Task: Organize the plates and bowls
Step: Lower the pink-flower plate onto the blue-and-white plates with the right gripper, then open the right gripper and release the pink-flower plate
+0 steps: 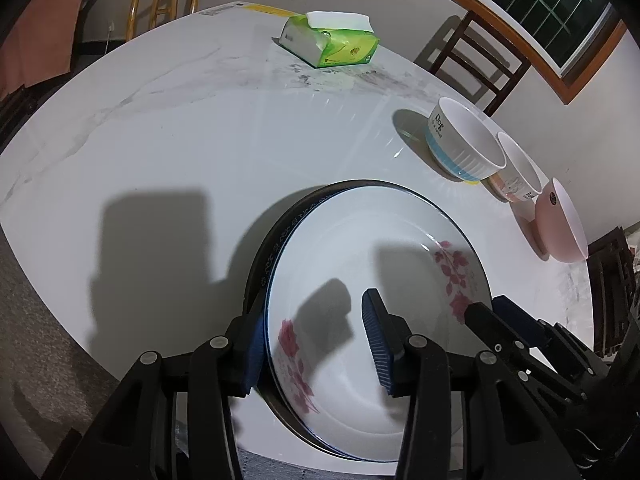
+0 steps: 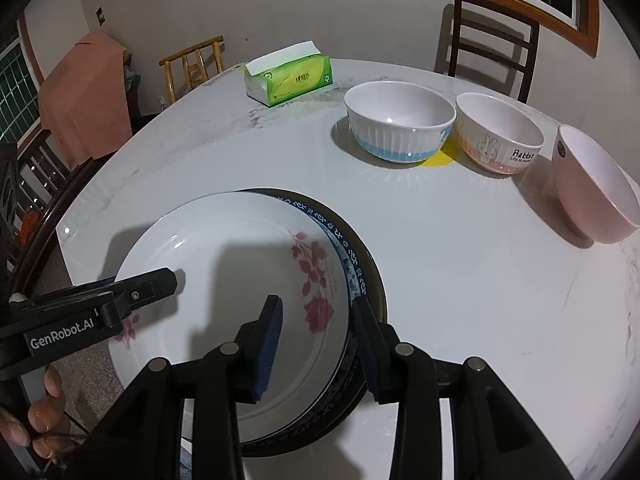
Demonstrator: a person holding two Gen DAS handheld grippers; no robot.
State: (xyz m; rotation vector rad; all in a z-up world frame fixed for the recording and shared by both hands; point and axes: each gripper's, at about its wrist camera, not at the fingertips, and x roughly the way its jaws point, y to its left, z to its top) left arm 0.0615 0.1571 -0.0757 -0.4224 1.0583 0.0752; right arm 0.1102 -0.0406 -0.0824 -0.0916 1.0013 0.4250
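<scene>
Left hand-held gripper [image 1: 316, 344] straddles the 9 o'clock rim of the floral plate [image 1: 376, 264], right hand-held gripper [image 2: 316, 344] its 3 o'clock rim; both stand released, pads visibly clear of the rim. Floral plate tops a stack on the blue-patterned plate [image 2: 348, 256], near the worktop [image 2: 440, 260] edge. Risk: uneven closing could slide the stack outward. Three bowls [image 2: 400, 124] wait at 1 o'clock.

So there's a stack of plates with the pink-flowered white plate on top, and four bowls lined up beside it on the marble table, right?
Not quite: there are three bowls, not four. The right wrist view shows the blue-banded white bowl, the rabbit-print bowl and the plain pink bowl. The pink-flowered white plate does top the stack on the marble table.
</scene>
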